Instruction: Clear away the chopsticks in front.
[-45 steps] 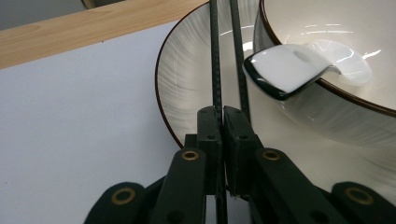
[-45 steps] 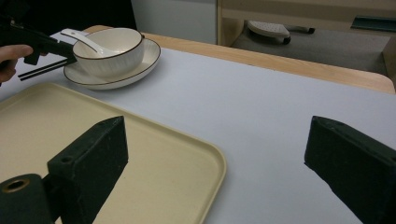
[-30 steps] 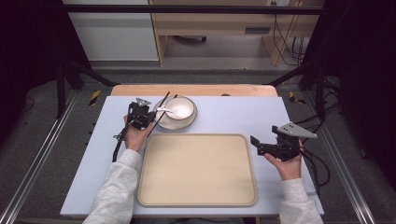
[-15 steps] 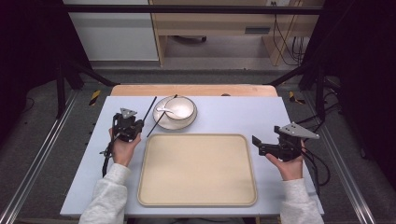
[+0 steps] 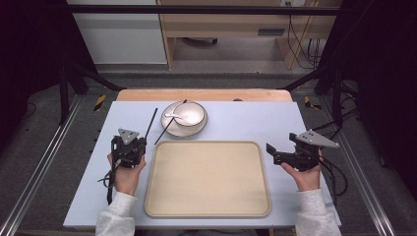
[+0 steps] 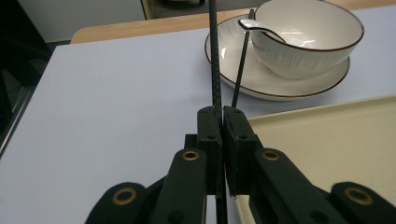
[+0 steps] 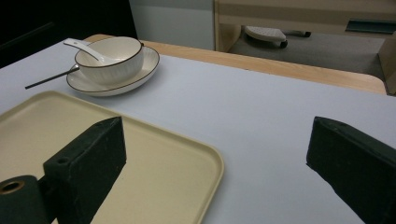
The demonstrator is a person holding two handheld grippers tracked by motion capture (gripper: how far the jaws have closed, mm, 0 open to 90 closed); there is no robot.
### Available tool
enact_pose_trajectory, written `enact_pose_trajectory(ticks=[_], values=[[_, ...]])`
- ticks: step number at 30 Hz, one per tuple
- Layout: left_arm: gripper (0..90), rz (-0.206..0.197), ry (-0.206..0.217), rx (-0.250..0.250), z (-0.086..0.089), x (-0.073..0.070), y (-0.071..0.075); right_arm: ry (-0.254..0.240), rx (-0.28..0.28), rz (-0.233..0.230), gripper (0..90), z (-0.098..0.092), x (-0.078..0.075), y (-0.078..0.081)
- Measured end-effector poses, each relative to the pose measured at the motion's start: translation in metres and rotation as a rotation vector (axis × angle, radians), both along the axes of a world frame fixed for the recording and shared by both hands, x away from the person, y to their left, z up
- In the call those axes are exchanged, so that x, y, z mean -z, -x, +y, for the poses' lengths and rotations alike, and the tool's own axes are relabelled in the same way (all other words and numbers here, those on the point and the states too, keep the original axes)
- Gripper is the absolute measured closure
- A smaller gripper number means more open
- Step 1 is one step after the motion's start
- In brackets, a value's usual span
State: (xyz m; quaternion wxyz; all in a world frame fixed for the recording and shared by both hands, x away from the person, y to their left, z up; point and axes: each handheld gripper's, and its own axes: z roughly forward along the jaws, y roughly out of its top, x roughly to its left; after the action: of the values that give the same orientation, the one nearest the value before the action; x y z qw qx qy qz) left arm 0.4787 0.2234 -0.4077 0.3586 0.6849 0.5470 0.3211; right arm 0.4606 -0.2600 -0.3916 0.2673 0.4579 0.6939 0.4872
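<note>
My left gripper (image 5: pixel 142 141) (image 6: pixel 222 114) is shut on a thin black chopstick (image 5: pixel 151 123) (image 6: pixel 215 56), held left of the beige tray (image 5: pixel 206 182) with the stick pointing toward the table's far side. A second black chopstick (image 5: pixel 164 132) (image 6: pixel 239 74) (image 7: pixel 49 79) leans on the white plate (image 5: pixel 169 129) (image 6: pixel 280 91). On that plate stands a white bowl (image 5: pixel 191 114) (image 7: pixel 109 58) with a white spoon (image 5: pixel 173 116) (image 7: pixel 81 46) in it. Right of the tray, my right gripper (image 5: pixel 272 153) (image 7: pixel 217 135) hangs open with nothing between its jaws, pointing left over the tray's edge.
The tray (image 7: pixel 140 154) takes up the middle of the pale blue table top (image 5: pixel 246 123). A wooden strip (image 5: pixel 204 95) runs along the far edge. Metal frame rails (image 5: pixel 44 162) flank both sides, and cables trail from each gripper.
My left gripper has moved left and back toward the person, away from the bowl and plate, carrying the chopstick with it. The right gripper has stayed in place.
</note>
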Motion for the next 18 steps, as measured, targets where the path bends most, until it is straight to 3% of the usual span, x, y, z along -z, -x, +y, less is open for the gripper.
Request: enact_pose_trajectory(ticks=[1, 8, 9, 15, 18], values=[[85.8, -0.011, 0.037, -0.019, -0.002, 0.0, 0.01, 0.006, -0.004, 0.001, 5.2, 0.0, 0.0, 0.0], [85.8, -0.036, 0.091, -0.034, -0.011, 0.008, 0.039, 0.002, -0.007, -0.002, 5.2, 0.0, 0.0, 0.001], [85.8, -0.032, 0.111, -0.037, -0.017, 0.015, 0.049, -0.002, -0.005, -0.001, 5.2, 0.0, 0.0, 0.001], [85.8, -0.021, 0.14, -0.057, -0.03, 0.038, 0.073, 0.0, -0.006, 0.001, 5.3, 0.0, 0.0, 0.001], [85.8, -0.013, 0.142, -0.056, -0.033, 0.042, 0.076, 0.0, -0.006, 0.002, 5.3, 0.001, 0.0, 0.001]])
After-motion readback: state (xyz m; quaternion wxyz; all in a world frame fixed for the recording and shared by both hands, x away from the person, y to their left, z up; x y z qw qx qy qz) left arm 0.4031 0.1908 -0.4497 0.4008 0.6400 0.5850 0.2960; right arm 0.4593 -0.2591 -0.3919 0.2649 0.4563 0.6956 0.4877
